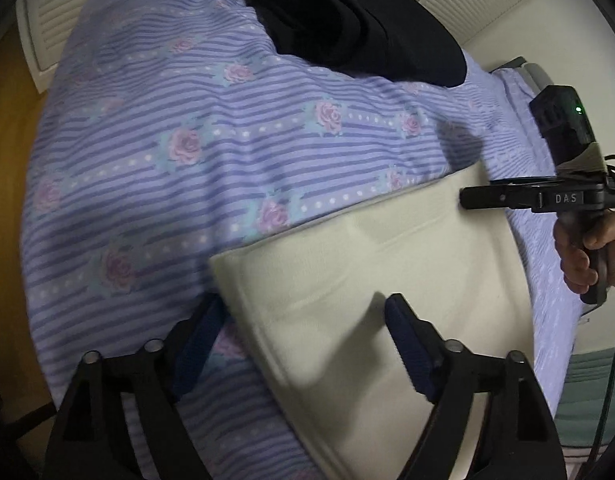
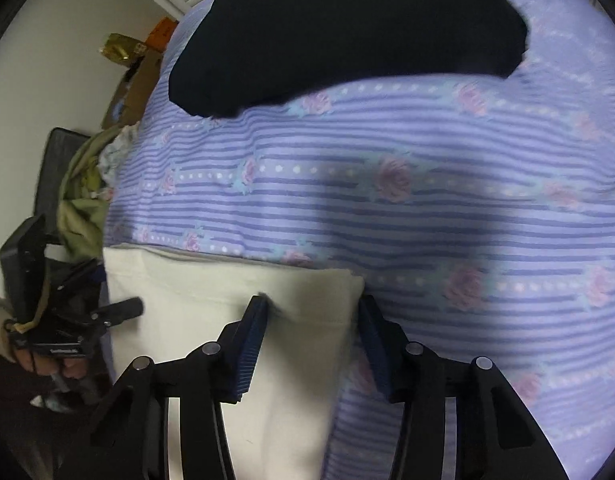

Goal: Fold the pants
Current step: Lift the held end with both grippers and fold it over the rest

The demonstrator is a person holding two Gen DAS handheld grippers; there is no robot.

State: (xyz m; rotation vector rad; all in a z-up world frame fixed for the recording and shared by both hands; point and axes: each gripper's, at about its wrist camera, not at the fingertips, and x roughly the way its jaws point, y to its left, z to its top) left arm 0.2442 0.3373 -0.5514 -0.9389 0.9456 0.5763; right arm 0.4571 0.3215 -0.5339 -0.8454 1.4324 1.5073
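Cream pants [image 1: 387, 260], folded flat, lie on a purple striped bedsheet with roses [image 1: 187, 128]. My left gripper [image 1: 305, 302] stands open over their near left corner, one finger on the sheet and the other above the cream cloth. My right gripper [image 2: 312, 300] is open too. It straddles the right corner of the pants [image 2: 187, 292], one pad over the cloth and one at its edge. The right gripper [image 1: 465, 198] also shows from the side in the left wrist view, held in a hand [image 1: 579, 256]. The left gripper [image 2: 135, 306] shows at the left edge of the right wrist view.
A black garment [image 1: 347, 20] lies on the sheet beyond the pants, seen too as the black garment [image 2: 347, 32]. A white louvered door [image 1: 43, 28] stands behind the bed. Beside the bed are crumpled green cloth [image 2: 83, 200], a cardboard box [image 2: 135, 84] and a dark case [image 2: 55, 168].
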